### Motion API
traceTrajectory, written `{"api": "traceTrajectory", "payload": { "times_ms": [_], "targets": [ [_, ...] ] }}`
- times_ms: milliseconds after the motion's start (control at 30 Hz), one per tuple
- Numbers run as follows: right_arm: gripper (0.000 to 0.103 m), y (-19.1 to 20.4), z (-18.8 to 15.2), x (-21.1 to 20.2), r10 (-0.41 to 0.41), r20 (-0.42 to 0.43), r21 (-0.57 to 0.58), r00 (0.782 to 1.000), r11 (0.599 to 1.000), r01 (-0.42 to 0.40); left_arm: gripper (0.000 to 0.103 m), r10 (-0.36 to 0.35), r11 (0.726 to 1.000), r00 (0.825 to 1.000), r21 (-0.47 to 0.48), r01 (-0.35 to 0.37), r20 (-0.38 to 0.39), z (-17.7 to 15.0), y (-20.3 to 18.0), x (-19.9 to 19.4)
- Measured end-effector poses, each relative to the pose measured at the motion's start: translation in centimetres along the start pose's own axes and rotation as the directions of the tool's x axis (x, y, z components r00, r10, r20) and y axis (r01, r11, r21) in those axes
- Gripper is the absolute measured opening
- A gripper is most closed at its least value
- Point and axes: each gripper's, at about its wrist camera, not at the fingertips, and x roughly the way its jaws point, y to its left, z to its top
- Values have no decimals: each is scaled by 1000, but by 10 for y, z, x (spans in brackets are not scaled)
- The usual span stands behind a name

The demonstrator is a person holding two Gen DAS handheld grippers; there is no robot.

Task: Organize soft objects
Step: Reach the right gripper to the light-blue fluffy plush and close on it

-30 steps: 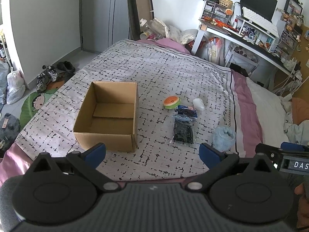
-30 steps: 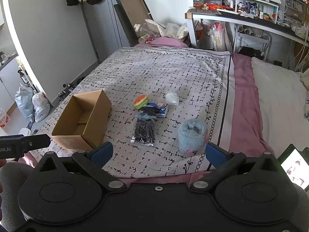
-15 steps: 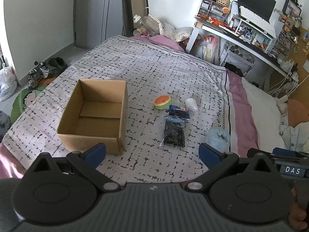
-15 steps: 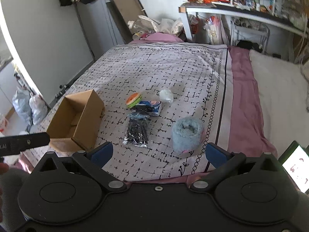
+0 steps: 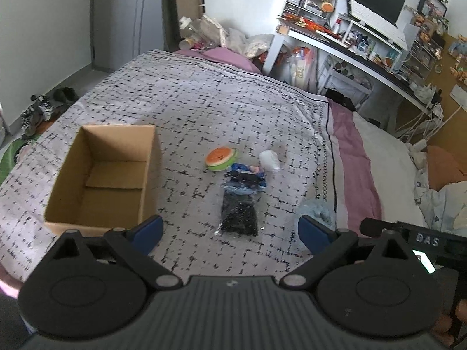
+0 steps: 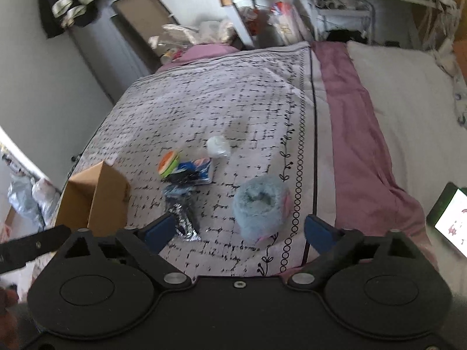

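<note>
1. I hold the left gripper (image 5: 230, 230) above the near edge of the bed, pointed downward over the black bag (image 5: 239, 213); its jaws are wide and just beginning to close, with nothing touching the pads.
2. I hold the right gripper (image 6: 238, 229) in the same attitude above the blue fluffy roll (image 6: 259, 207); its jaws are closing from wide, the roll lies in line between them, and the pads do not yet touch it (I judge this roll to be the first pick).
3. The cardboard box (image 5: 113, 157) stands open-topped and empty on the left part of the patterned bedspread (image 5: 204, 96), well apart from the soft objects. I judge it to be the receiving container, set clear so that either hand can reach over its rim.
4. The remaining objects lie in a tight group at mid-bed: the watermelon toy (image 5: 220, 159), the white pouch (image 5: 269, 160) and the blue packet (image 5: 248, 175), which touches or overlaps the far end of the black bag (the exact overlap I cannot tell).
5. Obstructions: the black bag lies just beside the roll on its left, near the right gripper's left finger (image 6: 159, 230). A lit phone screen (image 6: 451, 220) rests at the right edge of the bed, away from the work. The right gripper's view is blurred
</note>
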Motion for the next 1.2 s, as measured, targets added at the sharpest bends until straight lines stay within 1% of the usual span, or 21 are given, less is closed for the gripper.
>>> {"api": "traceTrajectory", "payload": {
  "times_ms": [33, 133, 233, 367, 433, 500, 533, 700, 800, 900, 1033, 1200],
  "targets": [
    [83, -3, 1, 4, -6, -4, 16, 1000, 1000, 6, 97, -7, 1000, 1000, 0, 7, -3, 1, -2, 4],
    [76, -13, 5, 16, -14, -25, 76, 1000, 997, 16, 94, -35, 999, 999, -1, 35, -12, 5, -8, 16],
    [74, -21, 7, 24, -22, -27, 131, 999, 991, 26, 90, -59, 998, 998, 7, 59, -20, 8, -16, 29],
    [71, -31, 9, 35, -34, -26, 181, 999, 983, 38, 78, -107, 994, 993, -7, 107, -45, 11, -24, 49],
    [63, -36, 10, 42, -24, -29, 205, 999, 978, 29, 72, -127, 992, 990, -18, 127, -60, 12, -28, 59],
    [60, -40, 11, 49, -11, -41, 221, 999, 975, 19, 67, -147, 989, 986, -26, 146, -72, 13, -32, 69],
    [58, -41, 11, 53, -5, -48, 229, 999, 973, 16, 66, -156, 988, 985, -28, 154, -78, 14, -34, 74],
    [57, -47, 13, 68, -7, -46, 273, 999, 962, 19, 56, -188, 982, 976, -43, 184, -108, 16, -43, 99],
    [55, -56, 13, 76, 1, -57, 325, 998, 946, 17, 51, -200, 980, 970, -41, 196, -140, 17, -49, 116],
    [50, -66, 13, 83, 28, -70, 380, 997, 925, 0, 49, -211, 978, 963, -42, 207, -166, 15, -55, 131],
    [46, -68, 13, 92, 35, -83, 394, 996, 919, 0, 45, -229, 973, 954, -47, 224, -196, 13, -63, 150],
    [45, -75, 12, 105, 47, -110, 429, 993, 903, 5, 41, -240, 971, 944, -49, 235, -226, 11, -71, 170]
  ]
}}
